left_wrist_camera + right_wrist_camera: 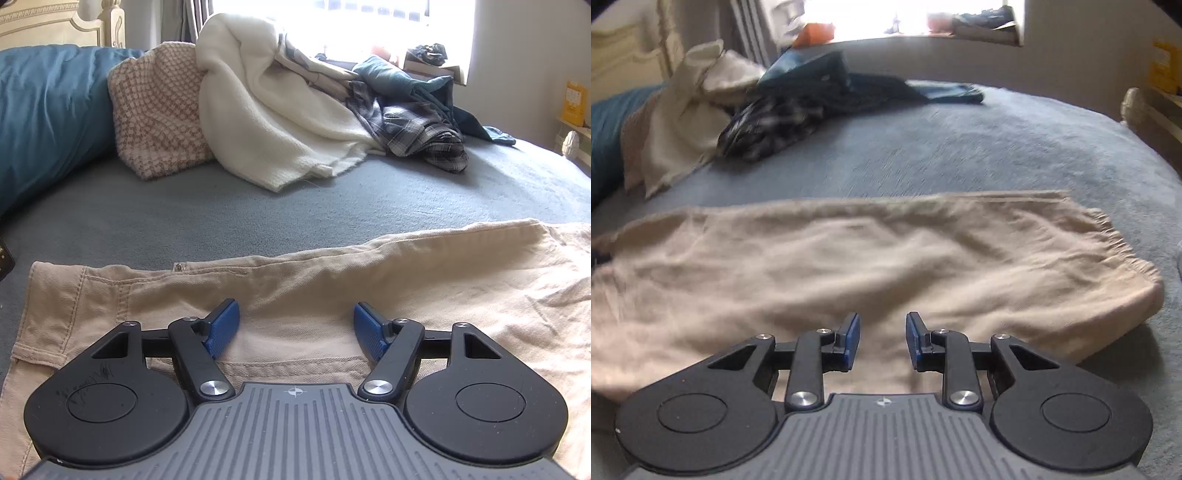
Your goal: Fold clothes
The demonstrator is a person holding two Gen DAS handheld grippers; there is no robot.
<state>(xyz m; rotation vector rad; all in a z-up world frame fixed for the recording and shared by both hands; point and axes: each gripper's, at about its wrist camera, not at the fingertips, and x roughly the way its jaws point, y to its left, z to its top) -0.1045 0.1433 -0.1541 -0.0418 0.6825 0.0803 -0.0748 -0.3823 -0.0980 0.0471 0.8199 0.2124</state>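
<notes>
Beige trousers lie flat on the grey-blue bed cover, waistband and a metal button to the left. My left gripper hovers open over the waistband end, blue pads wide apart with only flat cloth below them. In the right wrist view the trousers stretch across the bed, their hemmed end at the right. My right gripper stands over their near edge, open a little with nothing pinched between the pads. This view is motion-blurred.
A heap of clothes lies at the back: a white knit blanket, a plaid shirt and dark teal garments. A checked cushion and a blue pillow sit at the left. Behind is a bright window.
</notes>
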